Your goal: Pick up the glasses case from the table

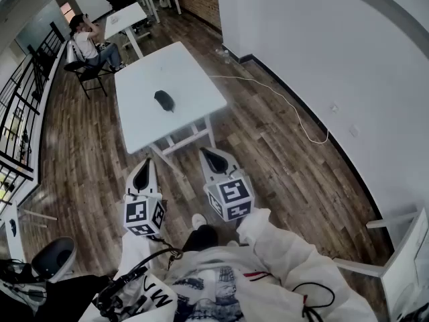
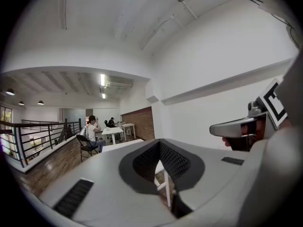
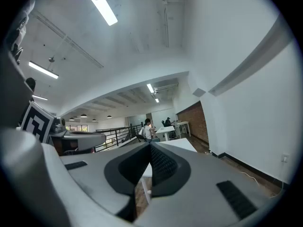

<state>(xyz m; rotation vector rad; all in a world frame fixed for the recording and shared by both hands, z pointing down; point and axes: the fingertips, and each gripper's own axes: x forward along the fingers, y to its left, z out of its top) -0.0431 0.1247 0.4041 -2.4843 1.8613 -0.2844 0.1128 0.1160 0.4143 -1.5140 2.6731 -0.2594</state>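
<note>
Wood floor (image 1: 268,156), white table (image 1: 184,72) bearing the glasses case (image 1: 164,100); left tongs (image 1: 145,165) and right tongs (image 1: 208,154) closed, empty.

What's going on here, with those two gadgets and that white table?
A person stands back from the table, holding the left gripper and right gripper out in front, both shut and empty. The dark glasses case lies on the table, untouched. The pickup has not begun.

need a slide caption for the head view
Left claw and right claw, both shut and empty, held short of the white table bearing the dark glasses case.
</note>
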